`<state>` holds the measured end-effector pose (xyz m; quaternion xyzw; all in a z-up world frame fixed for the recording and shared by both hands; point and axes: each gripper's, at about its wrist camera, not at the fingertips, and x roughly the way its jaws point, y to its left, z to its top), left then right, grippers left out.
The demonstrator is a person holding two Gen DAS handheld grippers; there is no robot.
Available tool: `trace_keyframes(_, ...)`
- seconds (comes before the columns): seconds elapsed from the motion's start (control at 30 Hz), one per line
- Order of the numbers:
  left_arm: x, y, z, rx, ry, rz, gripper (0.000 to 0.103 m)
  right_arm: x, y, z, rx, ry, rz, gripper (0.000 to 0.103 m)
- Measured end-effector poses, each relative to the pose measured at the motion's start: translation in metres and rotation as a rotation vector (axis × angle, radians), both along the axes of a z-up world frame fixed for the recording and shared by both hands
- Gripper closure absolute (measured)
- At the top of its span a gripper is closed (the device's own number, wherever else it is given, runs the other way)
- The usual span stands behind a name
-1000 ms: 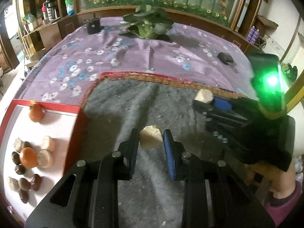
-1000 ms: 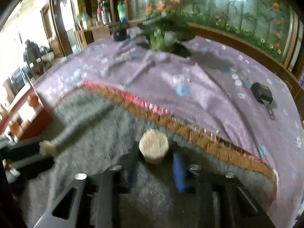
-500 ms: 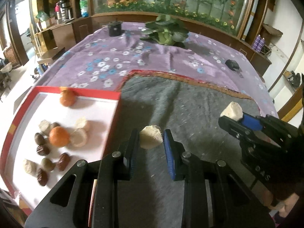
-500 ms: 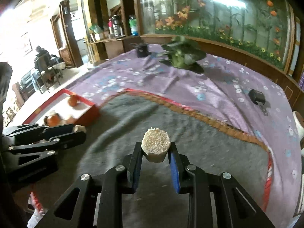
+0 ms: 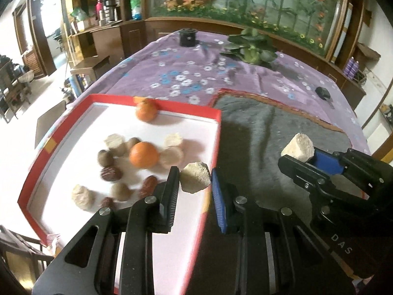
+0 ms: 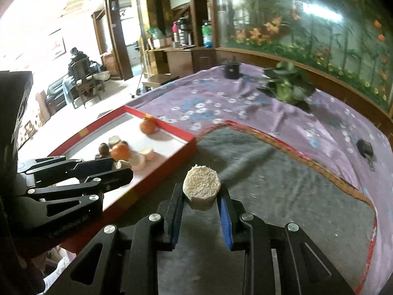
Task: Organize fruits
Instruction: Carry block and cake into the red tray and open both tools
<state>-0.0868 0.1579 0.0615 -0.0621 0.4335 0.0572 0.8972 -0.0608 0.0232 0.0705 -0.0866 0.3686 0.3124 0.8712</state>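
The left gripper [image 5: 195,184] has its jaws pinching a pale, angular fruit chunk [image 5: 195,180], held above the near right edge of the red-rimmed tray [image 5: 216,132]. Ahead and to the left of these jaws, on the tray's white floor, lie two oranges [image 5: 143,154] — one near the jaws, one against the far rim — among several pale pieces and dark brown fruits, all somewhat blurred.

The right gripper [image 6: 202,198] has its jaws pinching a pale round chunk [image 6: 202,188], flat grainy face up, above the grey blanket [image 6: 282,186]. To the left of these jaws sits the tray, with the left gripper over it. Beyond both, the floral purple cloth [image 5: 186,73] covers the bench, bearing a leafy green plant [image 6: 286,87] and a black cup [image 6: 231,70].
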Motion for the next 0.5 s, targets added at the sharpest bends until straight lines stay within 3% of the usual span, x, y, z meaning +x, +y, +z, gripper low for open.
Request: trace_keyframes(0.5, -0.023, 0.053, -0.013, -0.030, 0.021, 0.095, 0.077, 0.015, 0.071, 0.002, -0.047, -0.011, 0.110, 0.077)
